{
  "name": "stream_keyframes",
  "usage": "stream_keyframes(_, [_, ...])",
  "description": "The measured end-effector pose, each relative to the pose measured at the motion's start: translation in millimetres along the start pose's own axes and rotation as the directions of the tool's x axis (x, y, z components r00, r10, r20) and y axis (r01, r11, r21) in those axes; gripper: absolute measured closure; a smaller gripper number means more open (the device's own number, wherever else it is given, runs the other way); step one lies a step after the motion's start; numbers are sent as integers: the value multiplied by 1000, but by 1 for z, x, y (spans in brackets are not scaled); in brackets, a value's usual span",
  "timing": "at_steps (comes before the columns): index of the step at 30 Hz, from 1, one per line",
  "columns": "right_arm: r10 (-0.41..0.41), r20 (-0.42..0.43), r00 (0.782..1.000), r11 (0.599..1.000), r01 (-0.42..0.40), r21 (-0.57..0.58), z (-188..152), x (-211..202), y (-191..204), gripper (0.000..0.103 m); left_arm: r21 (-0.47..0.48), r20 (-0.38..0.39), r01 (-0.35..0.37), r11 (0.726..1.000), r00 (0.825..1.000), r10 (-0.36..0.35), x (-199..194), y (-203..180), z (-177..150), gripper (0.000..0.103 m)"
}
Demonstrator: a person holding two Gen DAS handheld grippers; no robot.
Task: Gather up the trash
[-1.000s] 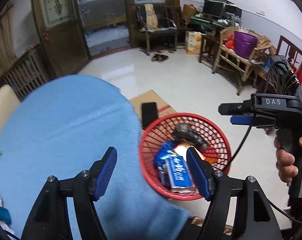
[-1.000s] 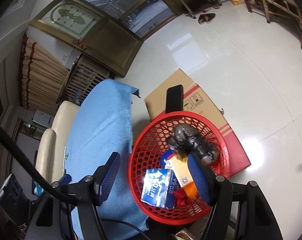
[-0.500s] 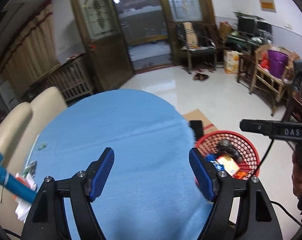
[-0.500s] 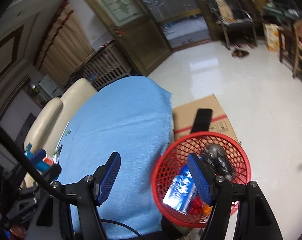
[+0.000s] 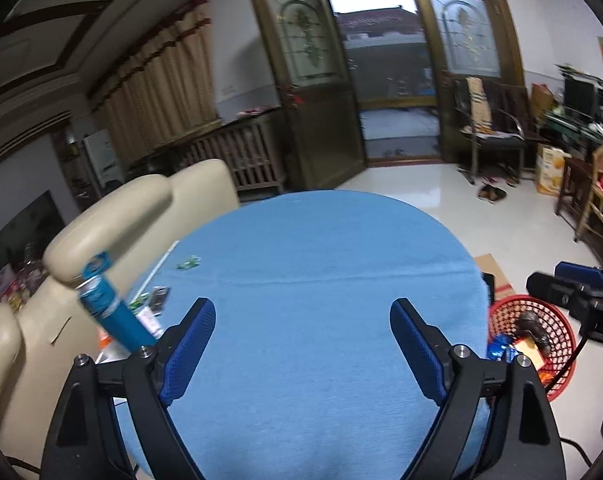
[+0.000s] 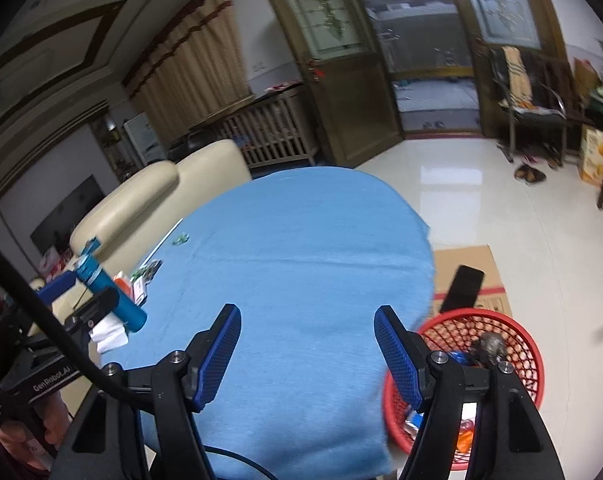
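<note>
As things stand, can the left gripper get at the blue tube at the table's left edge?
Probably yes: the left gripper is empty, jaws opening, and the blue tube lies just beyond its left finger on the blue tablecloth, nothing between.

I'm in somebody's living room, pretty clearly a home: cream sofa point(image 5: 113, 216) behind the blue-clothed table point(image 5: 321, 280), long beige curtains point(image 5: 157, 96), wooden doors with patterned glass point(image 5: 305, 44), slippers on the shiny tile floor point(image 5: 491, 192), and a desk with monitors point(image 5: 581, 98) off right.
</note>
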State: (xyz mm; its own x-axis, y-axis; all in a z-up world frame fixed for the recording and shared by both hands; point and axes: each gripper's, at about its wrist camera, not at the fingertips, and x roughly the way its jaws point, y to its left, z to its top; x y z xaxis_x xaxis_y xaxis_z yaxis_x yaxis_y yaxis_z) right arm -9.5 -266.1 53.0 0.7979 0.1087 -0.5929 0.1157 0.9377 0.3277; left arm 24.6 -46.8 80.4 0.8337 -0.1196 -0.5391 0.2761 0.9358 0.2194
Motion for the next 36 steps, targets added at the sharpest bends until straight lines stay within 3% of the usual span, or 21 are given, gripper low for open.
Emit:
stream_keyframes(13, [-13,8,1000,986,14,-166,-10,4,92,30,-118,2,-92,989,996,93,-20,66,-19,13])
stream_keyframes(21, [1,10,1000,984,0,-179,-11,6,111,30,-148,16,-123,981,992,126,-31,92,-27,13])
stream_keyframes(36, [13,35,999,971,-4,-240,-18,0,141,30,-168,38,-167,972,984,176,-52,106,-34,12])
